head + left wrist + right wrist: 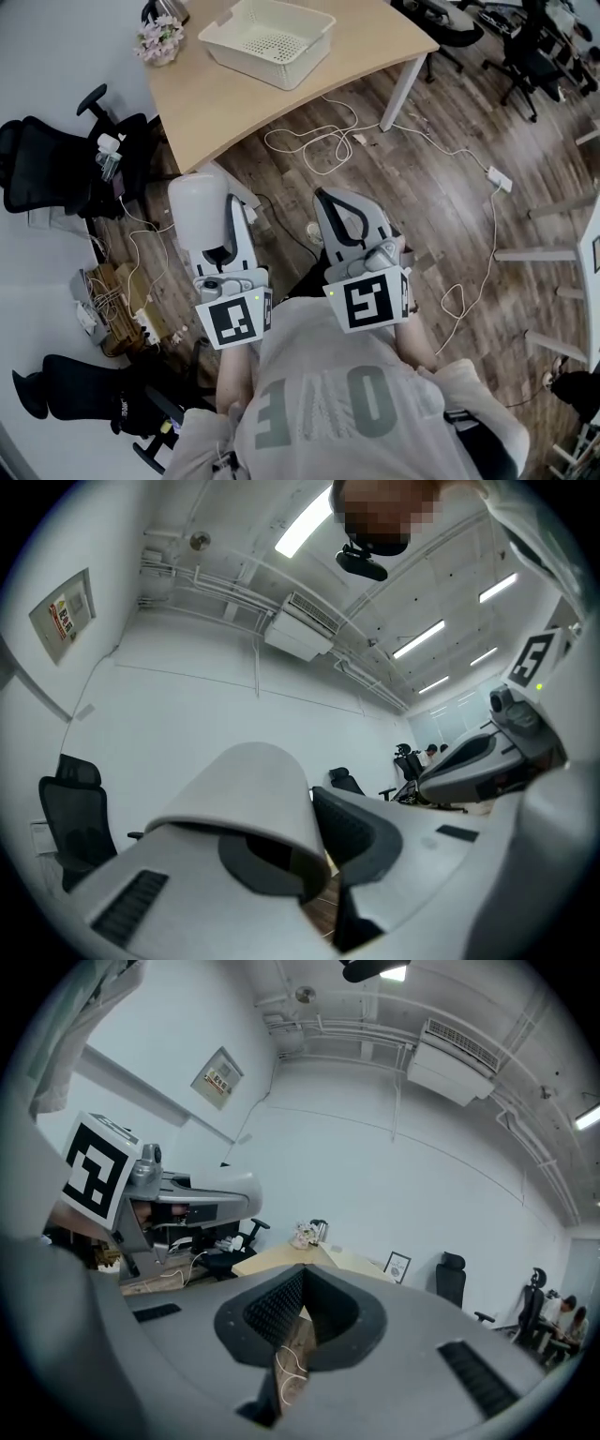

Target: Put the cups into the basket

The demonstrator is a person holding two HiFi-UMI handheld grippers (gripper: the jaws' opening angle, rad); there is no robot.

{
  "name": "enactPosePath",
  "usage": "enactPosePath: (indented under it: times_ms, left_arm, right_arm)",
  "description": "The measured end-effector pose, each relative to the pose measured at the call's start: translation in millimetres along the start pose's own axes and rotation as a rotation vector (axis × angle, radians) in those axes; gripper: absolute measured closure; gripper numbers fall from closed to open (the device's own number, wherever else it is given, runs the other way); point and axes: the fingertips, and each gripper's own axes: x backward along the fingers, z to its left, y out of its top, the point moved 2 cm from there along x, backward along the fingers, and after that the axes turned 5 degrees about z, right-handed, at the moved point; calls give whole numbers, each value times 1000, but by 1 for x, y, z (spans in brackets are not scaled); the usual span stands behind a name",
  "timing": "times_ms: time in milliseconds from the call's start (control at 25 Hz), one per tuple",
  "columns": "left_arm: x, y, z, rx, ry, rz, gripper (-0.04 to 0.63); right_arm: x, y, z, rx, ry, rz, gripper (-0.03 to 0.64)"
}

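Well short of the basket (309,52), over the wooden floor (441,187), the head view shows both tools held close to the person's body: the left gripper (223,211) carries one white cup (197,214), and the right gripper (328,202) hangs beside it with nothing in it. That single basket sits at the far end of the worktop (244,103), next to a small pot of flowers (159,41), and looks empty; I can find no second cup anywhere in this view. From the left gripper view, the cup (244,794) lies tipped on its side with its wall pinched in the left gripper (314,794), one jaw under the cup and the other pressing from outside. From the right gripper view, the right gripper (302,1274) has its jaws drawn together at the tips around nothing, and the worktop (281,1258) shows beyond them. By my reading the carry step is in hand: next the cup needs lifting forward over the basket's rim, then releasing inside.
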Motion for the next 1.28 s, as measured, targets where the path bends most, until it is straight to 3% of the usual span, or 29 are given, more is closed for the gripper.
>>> enactPosePath:
  times_ms: [400, 640, 880, 1280]
  left_arm:
    - [-129, -16, -8, 67, -34, 49, 549]
    - [-188, -19, 12, 94, 21, 44, 549]
    - [-215, -32, 35, 121, 90, 55, 551]
    - [-215, -37, 70, 105, 153, 61, 549]
  right_arm:
    - [-96, 2, -67, 81, 72, 61, 619]
    - [-151, 1, -108, 91, 107, 71, 619]
    - [-190, 7, -130, 151, 127, 76, 620]
    - [-239, 11, -129, 202, 141, 97, 619]
